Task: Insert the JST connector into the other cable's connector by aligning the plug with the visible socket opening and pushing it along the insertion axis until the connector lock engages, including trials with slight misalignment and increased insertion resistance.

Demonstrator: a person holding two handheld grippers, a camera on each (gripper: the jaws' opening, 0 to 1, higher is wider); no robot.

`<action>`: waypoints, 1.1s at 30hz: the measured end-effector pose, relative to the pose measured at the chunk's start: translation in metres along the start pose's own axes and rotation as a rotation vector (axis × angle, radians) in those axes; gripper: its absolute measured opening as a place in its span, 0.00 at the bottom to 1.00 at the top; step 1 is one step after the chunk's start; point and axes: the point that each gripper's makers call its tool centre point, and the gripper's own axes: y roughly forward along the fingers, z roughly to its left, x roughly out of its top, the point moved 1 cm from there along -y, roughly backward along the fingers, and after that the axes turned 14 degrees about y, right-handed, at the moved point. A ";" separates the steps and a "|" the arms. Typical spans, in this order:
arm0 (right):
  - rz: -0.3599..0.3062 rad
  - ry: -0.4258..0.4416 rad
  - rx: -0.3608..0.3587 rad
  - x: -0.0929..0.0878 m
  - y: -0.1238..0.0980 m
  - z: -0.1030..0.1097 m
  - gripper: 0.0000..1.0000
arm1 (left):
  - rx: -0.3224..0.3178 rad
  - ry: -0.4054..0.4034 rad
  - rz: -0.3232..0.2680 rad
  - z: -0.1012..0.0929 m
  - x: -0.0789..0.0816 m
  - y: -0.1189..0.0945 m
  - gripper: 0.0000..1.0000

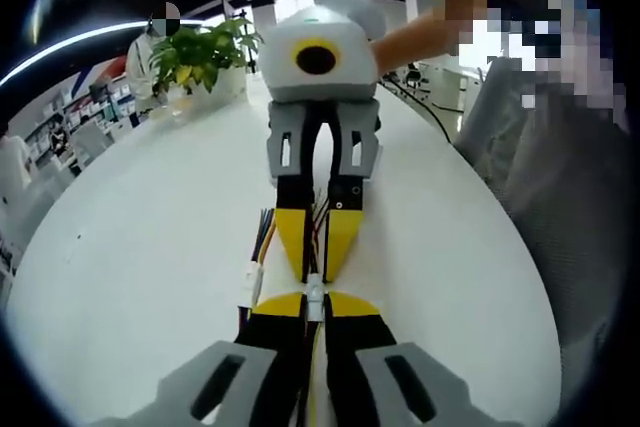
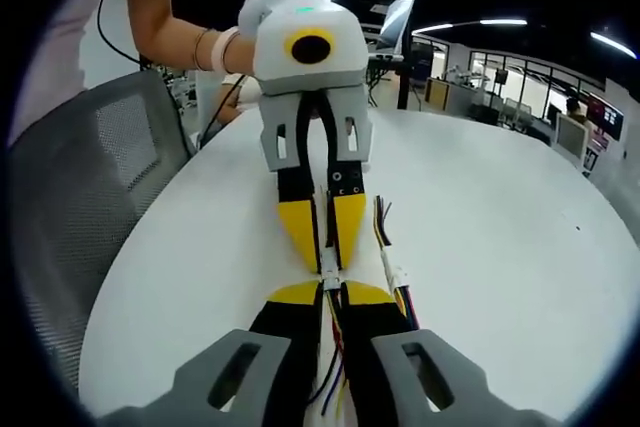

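White round table (image 1: 130, 247) carries a potted plant (image 1: 205, 52) at its far edge, and above its middle the left gripper (image 1: 315, 309) and right gripper (image 2: 333, 292) meet tip to tip, each pinching one half of the white JST connector (image 1: 316, 299), with a spare cable (image 2: 392, 272) lying just beside them.

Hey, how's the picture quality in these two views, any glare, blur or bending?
Left gripper view: the white table bows from fisheye distortion, the plant looks soft, ceiling strips glare. Right gripper view: similarly curved, the white connector small and blurry between the yellow tips.
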 end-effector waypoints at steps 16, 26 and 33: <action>-0.004 0.025 -0.022 -0.002 0.000 0.000 0.12 | 0.022 -0.009 0.026 0.002 -0.004 -0.005 0.09; -0.001 0.046 -0.036 -0.003 -0.002 0.002 0.17 | 0.026 -0.028 0.050 -0.002 -0.007 -0.010 0.12; -0.020 0.063 -0.077 0.003 -0.009 0.002 0.25 | 0.068 -0.059 0.022 -0.001 0.002 -0.024 0.17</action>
